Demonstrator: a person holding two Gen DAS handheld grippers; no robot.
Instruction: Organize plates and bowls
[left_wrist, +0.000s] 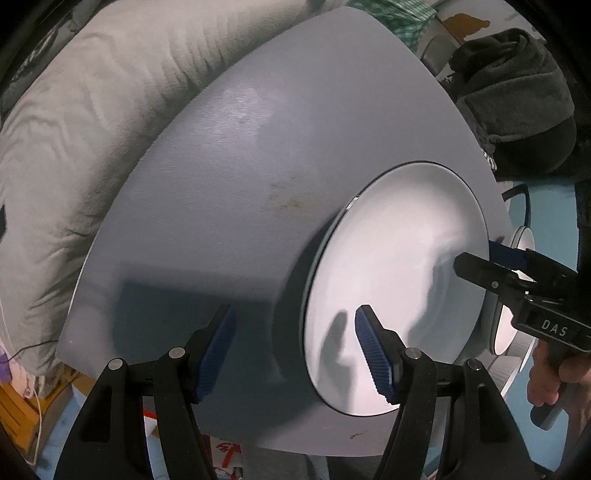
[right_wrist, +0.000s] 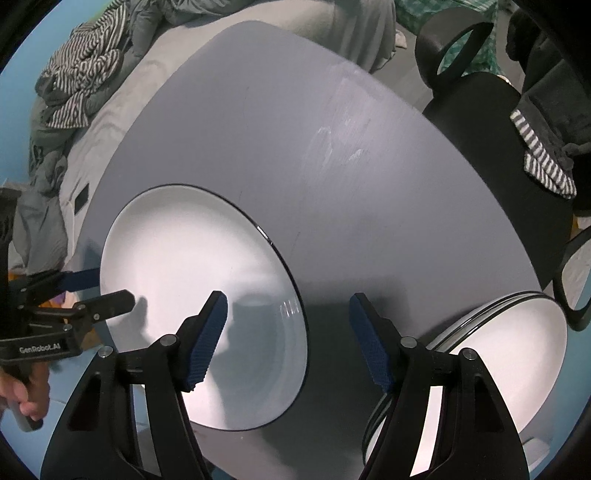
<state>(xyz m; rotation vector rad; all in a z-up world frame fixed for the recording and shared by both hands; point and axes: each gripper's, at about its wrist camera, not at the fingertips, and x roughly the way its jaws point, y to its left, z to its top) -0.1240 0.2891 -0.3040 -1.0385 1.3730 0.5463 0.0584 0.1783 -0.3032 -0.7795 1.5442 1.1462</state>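
Nearest to us in the left wrist view are the blue ribbed pads of our left gripper (left_wrist: 295, 354), spread wide with nothing between them: one finger hangs over the bare table (left_wrist: 229, 177), the other over the near rim of a plate (left_wrist: 399, 295). The table is a smooth grey-blue top with rounded edges, marked by a faint brownish smear near the middle and a pale scuffed patch farther back. Behind it lies a grey quilted cushion or bedding (left_wrist: 92, 129), with a heap of striped clothing (right_wrist: 81, 74) at its far end, and a black chair (right_wrist: 476, 122) carrying a dark garment stands at the table's other side; the floor beyond looks light blue. The plate is white, round and shallow with a thin dark rim, lying flat on the table between our two hands. A stack of similar white plates (right_wrist: 517, 350) sits at the table's edge, on the right in the right wrist view. Our right gripper (right_wrist: 288, 343) also hangs with its pads well apart, one over the plate and one over the table beside it, pinching nothing; whether any pad touches the plate we cannot tell. Each gripper shows at the edge of the other's view, jaws straddling the plate's rim.
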